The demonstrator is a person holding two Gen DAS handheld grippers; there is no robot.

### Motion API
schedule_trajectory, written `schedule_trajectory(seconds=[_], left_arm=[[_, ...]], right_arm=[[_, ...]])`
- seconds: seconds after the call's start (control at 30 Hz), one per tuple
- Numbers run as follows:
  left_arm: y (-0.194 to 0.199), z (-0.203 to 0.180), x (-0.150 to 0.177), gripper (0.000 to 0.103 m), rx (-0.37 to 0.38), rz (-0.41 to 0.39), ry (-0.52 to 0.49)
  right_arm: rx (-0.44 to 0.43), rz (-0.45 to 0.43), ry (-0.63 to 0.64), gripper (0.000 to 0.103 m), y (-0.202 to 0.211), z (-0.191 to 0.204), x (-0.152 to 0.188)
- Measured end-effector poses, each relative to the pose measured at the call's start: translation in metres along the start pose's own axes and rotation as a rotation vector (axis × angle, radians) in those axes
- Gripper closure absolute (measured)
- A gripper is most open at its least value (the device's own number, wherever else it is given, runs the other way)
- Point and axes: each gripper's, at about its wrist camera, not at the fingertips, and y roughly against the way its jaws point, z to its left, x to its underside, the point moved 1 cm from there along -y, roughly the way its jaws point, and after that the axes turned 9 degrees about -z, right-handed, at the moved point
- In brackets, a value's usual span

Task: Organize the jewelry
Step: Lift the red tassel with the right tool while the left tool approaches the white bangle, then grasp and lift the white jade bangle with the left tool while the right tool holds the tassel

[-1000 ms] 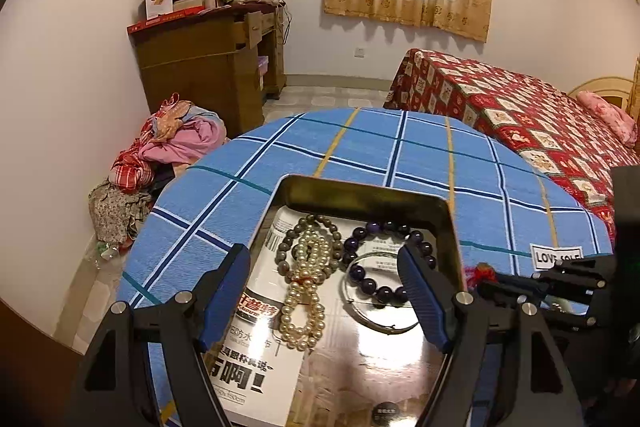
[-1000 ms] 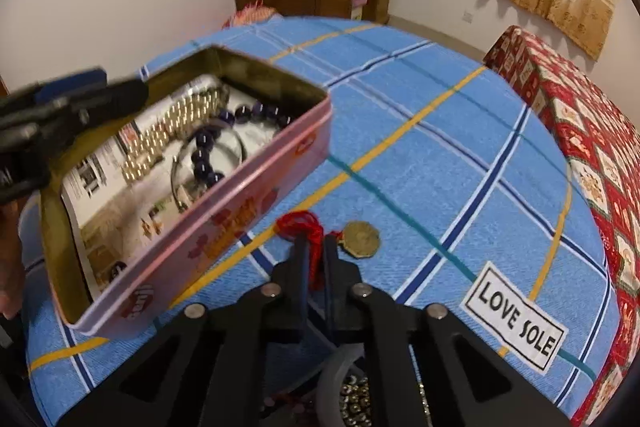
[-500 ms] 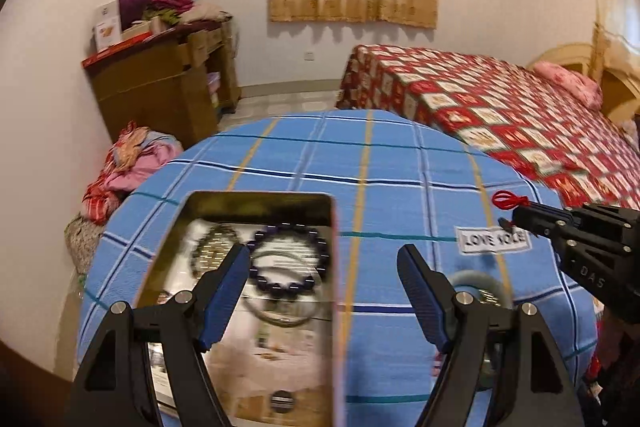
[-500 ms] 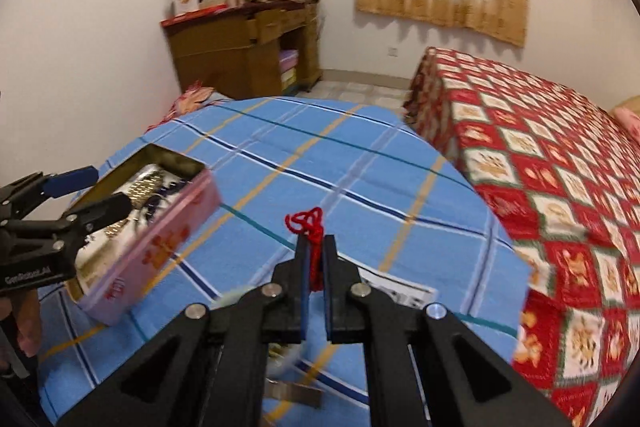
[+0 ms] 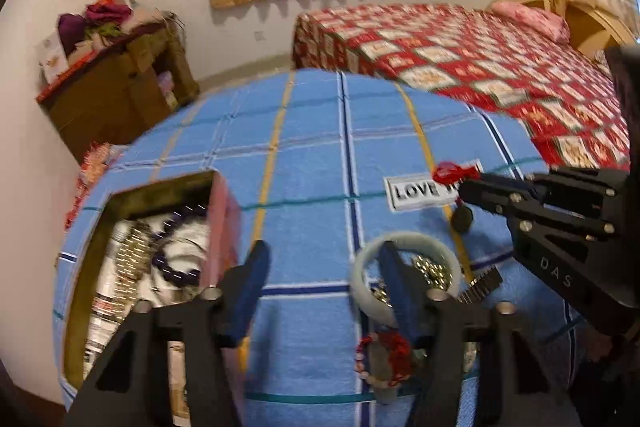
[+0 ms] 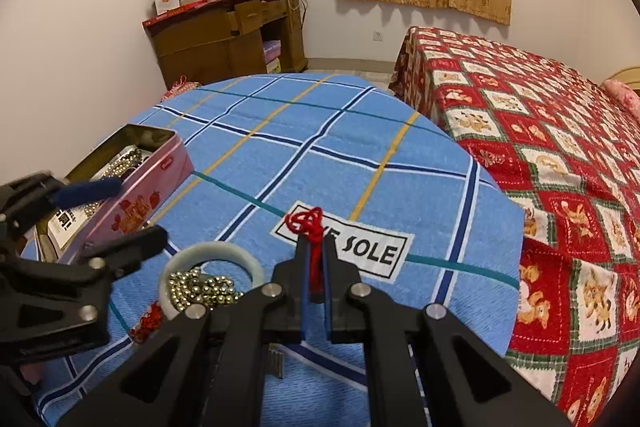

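On a blue-checked tabletop, the right tool pinches a red cord bound for the tin, while the left tool gapes empty above a bangle.

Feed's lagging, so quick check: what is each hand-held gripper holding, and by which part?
Right hand-held gripper pinches the pendant's red cord just below its knot; the pendant dangles. Left hand-held gripper holds nothing.
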Motion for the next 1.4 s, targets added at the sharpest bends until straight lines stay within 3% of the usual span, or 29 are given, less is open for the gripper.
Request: schedule_trajectory(seconds=[0.2,0.43,0.57,0.7,0.73,0.77,0.87,1.4], left_arm=[[-0.012,-0.007,0.006,0.054,0.020,0.049,-0.003],[-0.028,-0.012,0.012,0.066,0.029,0.104,-0.023],[-0.035,-0.009,0.014,0.066,0.051,0.126,-0.005],[-0.036,-0.007,0.015,0.069,0.080,0.119,0.019],[-0.034,-0.009,0.015,0.084,0.102,0.116,0.014],[-0.034,-0.012,0.015,0.089,0.104,0.115,0.003],[-0.029,-0.017,0.016,0.091,0.089,0.108,-0.028],[0.024,0.006,-0.014,0.093,0.081,-0.060,0.054]], right_arm=[[-0.004,0.005,-0.008,0.096,-0.003,-0.003,0.004],[-0.009,0.000,-0.009,0.096,-0.003,-0.001,0.006],[-0.010,0.007,-0.007,0.096,-0.007,0.001,0.008],[-0.010,0.017,-0.004,0.096,-0.010,0.003,0.012],[-0.010,0.014,-0.006,0.096,-0.009,0.003,0.012],[-0.009,0.008,-0.009,0.096,-0.008,0.002,0.012],[-0.009,0.006,-0.013,0.096,-0.007,0.001,0.012],[-0.017,-0.048,-0.011,0.096,0.005,0.003,0.001]])
